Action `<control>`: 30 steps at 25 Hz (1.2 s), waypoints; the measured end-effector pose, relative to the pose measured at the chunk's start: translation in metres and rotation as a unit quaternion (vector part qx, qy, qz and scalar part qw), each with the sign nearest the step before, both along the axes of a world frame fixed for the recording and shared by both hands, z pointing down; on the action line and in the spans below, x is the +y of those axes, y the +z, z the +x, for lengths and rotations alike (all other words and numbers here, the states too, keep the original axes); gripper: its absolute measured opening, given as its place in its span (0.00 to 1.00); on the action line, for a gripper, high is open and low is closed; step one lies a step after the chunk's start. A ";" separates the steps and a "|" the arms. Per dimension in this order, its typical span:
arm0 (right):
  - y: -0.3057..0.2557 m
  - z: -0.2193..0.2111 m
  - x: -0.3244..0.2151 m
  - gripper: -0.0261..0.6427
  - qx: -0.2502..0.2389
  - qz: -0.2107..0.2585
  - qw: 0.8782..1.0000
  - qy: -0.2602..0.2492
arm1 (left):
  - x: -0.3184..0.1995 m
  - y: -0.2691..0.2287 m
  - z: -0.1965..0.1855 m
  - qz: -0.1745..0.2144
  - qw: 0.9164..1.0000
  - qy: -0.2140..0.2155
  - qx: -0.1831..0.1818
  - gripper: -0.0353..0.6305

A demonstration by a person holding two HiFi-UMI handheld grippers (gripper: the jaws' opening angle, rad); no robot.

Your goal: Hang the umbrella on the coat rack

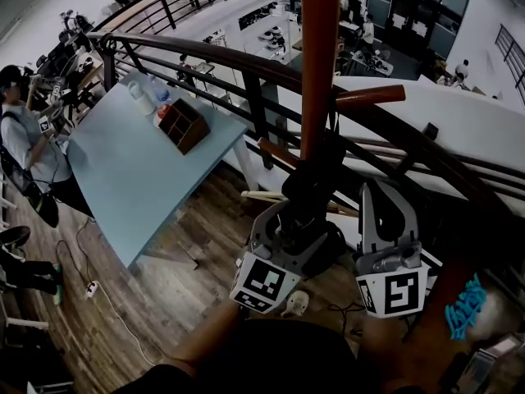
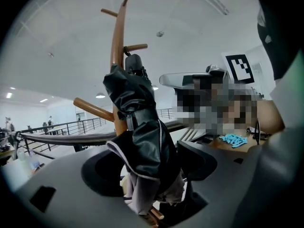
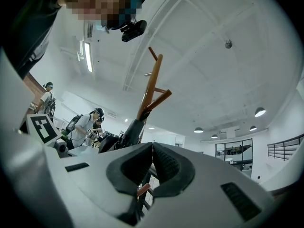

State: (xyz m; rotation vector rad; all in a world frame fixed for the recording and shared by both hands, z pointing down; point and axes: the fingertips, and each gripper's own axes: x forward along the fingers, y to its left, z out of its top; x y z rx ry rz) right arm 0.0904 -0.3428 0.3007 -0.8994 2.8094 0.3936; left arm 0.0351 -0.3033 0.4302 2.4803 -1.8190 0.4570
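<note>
An orange-brown wooden coat rack (image 1: pixel 318 56) rises in the middle of the head view, with pegs sticking out to the sides. A folded black umbrella (image 1: pixel 316 189) hangs against its pole. My left gripper (image 1: pixel 294 216) stands open around the umbrella's lower part. In the left gripper view the umbrella (image 2: pixel 137 113) sits in the wide gap between the jaws of the left gripper (image 2: pixel 147 161), with the coat rack (image 2: pixel 117 42) behind it. My right gripper (image 1: pixel 381 191) is just right of the umbrella, shut and empty. In its own view the right gripper (image 3: pixel 152 161) has its pads together, and the coat rack (image 3: pixel 151 87) and umbrella (image 3: pixel 129 131) lie beyond.
A dark curved railing (image 1: pixel 246 64) runs behind the rack. A light blue table (image 1: pixel 123 179) with a wooden box (image 1: pixel 182 125) and bottles stands at the left, with a person (image 1: pixel 25 138) beside it. Bright blue gloves (image 1: pixel 463 306) lie at the lower right. Wood floor below.
</note>
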 end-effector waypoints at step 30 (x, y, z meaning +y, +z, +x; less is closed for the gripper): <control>0.012 -0.003 0.003 0.08 0.003 -0.014 1.000 -0.006 | -0.006 -0.012 0.002 0.016 1.000 0.017 -0.009 0.52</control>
